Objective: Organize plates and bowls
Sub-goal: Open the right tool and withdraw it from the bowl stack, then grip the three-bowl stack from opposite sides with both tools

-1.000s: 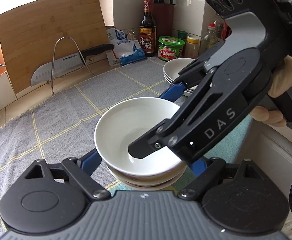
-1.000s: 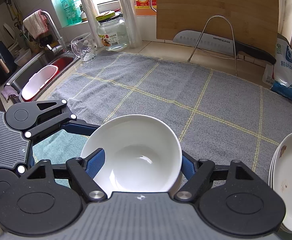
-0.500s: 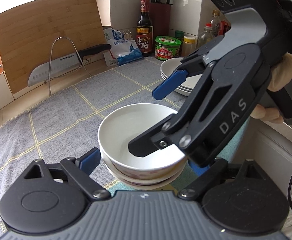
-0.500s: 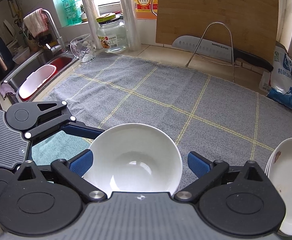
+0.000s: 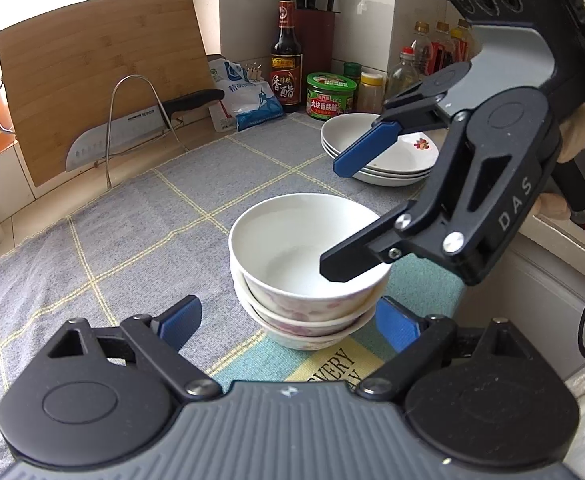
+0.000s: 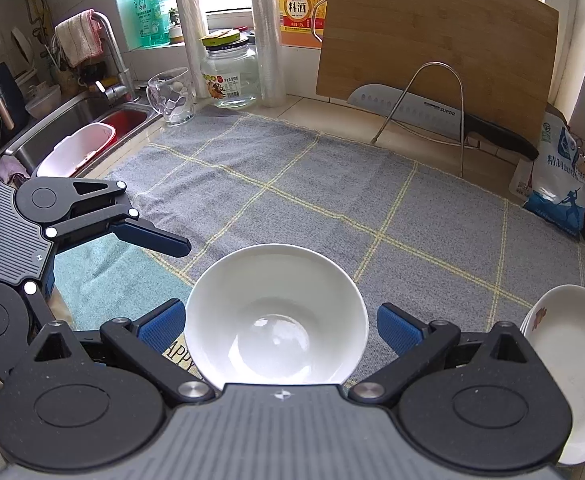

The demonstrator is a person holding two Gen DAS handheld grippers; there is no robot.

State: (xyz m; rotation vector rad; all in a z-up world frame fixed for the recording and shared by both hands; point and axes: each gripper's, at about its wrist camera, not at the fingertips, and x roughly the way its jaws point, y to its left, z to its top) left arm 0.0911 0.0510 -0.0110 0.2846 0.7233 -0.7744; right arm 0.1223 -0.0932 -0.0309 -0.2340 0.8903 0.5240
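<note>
Already the bowl stack (image 5: 306, 276) sits nested on the checked cloth (image 5: 132, 216), plates (image 5: 388, 156) piled nearby; my left gripper (image 5: 288, 320) and right gripper (image 6: 280, 326) both splayed, empty. Seemingly little remains.

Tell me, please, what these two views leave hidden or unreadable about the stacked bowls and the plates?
- Bowl stack: the right wrist view shows only the top bowl; the lower ones hide beneath it.
- Plate stack: in the left wrist view, the right gripper covers part of it; in the right wrist view, the frame edge cuts it off.
- Printed mat: bowls and the left gripper hide most lettering.
</note>
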